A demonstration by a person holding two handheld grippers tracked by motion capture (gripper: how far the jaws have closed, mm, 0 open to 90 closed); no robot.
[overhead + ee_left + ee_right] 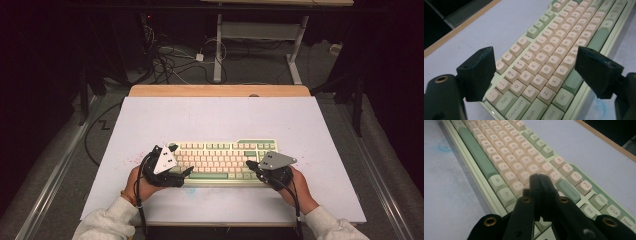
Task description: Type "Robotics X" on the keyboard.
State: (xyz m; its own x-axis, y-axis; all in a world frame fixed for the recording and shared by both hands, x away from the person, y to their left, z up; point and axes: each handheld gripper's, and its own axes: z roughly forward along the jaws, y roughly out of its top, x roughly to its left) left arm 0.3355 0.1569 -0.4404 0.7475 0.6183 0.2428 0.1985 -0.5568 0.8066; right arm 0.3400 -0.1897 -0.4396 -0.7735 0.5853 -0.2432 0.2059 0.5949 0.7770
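A cream and green keyboard point(222, 159) lies across the near half of the white board. My left gripper point(180, 159) hovers at its left end, held in a hand. In the left gripper view the keyboard point(554, 52) shows between the two black jaws of my left gripper point(534, 56), which stand wide open over the letter keys with nothing held. My right gripper point(248, 163) is at the keyboard's right part. In the right gripper view my right gripper point(539, 177) has its jaws pressed together, empty, its tip just above the keys of the keyboard point(509, 152) beside the green enter key.
The white board point(220, 117) covers a wooden table whose far edge point(220, 90) shows beyond it. Faint blue and red stains mark the board near the keyboard. Cables point(170, 62) and a desk frame point(218, 45) lie on the floor beyond.
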